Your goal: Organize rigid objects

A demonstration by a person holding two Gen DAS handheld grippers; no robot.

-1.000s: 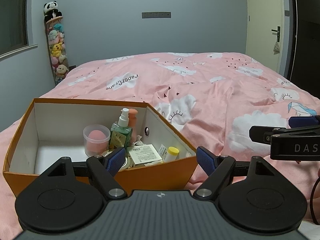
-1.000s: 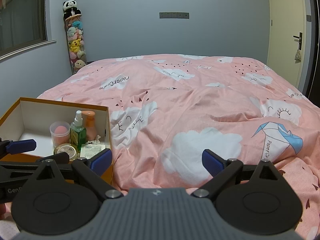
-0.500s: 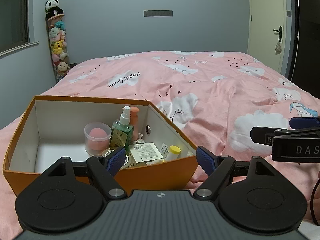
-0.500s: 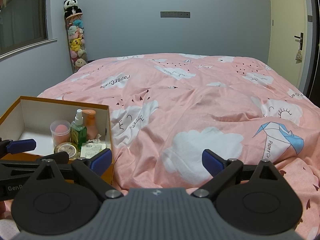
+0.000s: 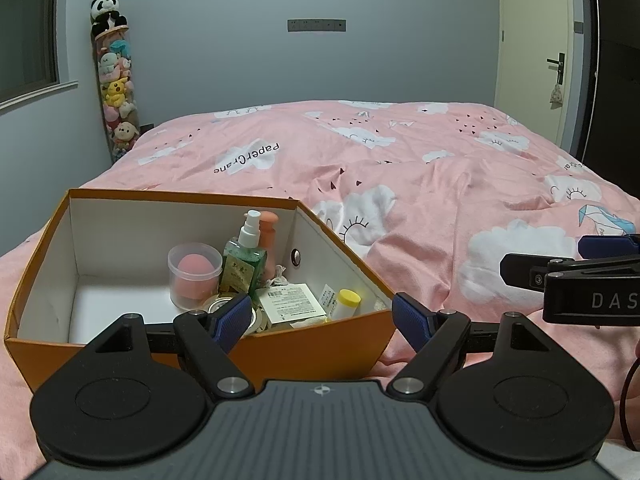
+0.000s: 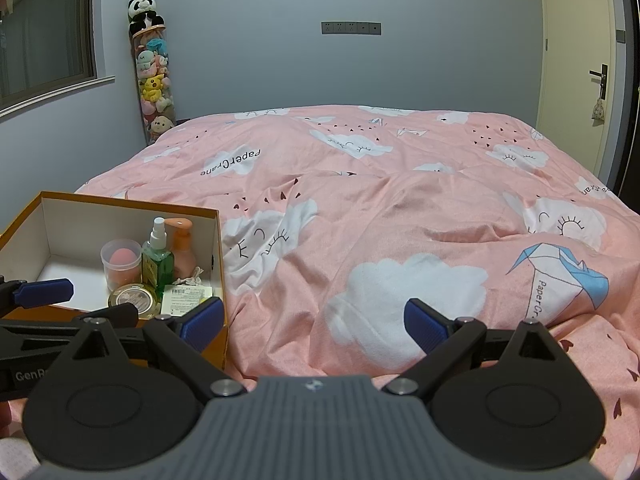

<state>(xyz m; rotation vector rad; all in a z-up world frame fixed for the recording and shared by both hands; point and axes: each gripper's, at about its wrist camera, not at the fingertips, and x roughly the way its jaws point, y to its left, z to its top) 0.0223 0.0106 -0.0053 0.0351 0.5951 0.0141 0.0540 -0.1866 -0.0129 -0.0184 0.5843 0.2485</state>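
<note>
Two grippers held low over the pink bedspread (image 6: 400, 200), neither carrying anything: left gripper (image 5: 322, 318) with fingers spread wide on empty air, right gripper (image 6: 313, 319) likewise parted and bare. Found the orange box (image 5: 280, 348) resting on the bedspread at roughly 11 o'clock from the left gripper and 9 o'clock from the right, its near wall just beyond the left fingertips. Packed into its 3 o'clock half: a green spray bottle (image 5: 244, 264) upright, a peach pump bottle (image 5: 269, 240) behind it at 12 o'clock, a clear cup (image 5: 195, 272) with a pink sponge at its 9 o'clock, a labelled packet (image 5: 290, 304) and a small yellow-capped bottle (image 5: 346, 302) lying toward 5 o'clock. Spotted no loose item on the bedspread in either view, so judged the sorting near finished or waiting on something out of frame. Risks, as judged: could topple the tall bottles with a careless reach, crowded as they stood; could shove or tilt the box on soft bedding by nudging its wall; could knock one gripper against the other, close as they hung. Caught the yellow-capped bottle and the box's stud-marked 3 o'clock wall only from the left view; caught the round tin (image 6: 134, 298) plainly, and the open bedspread out to 3 o'clock, only from the right.
</note>
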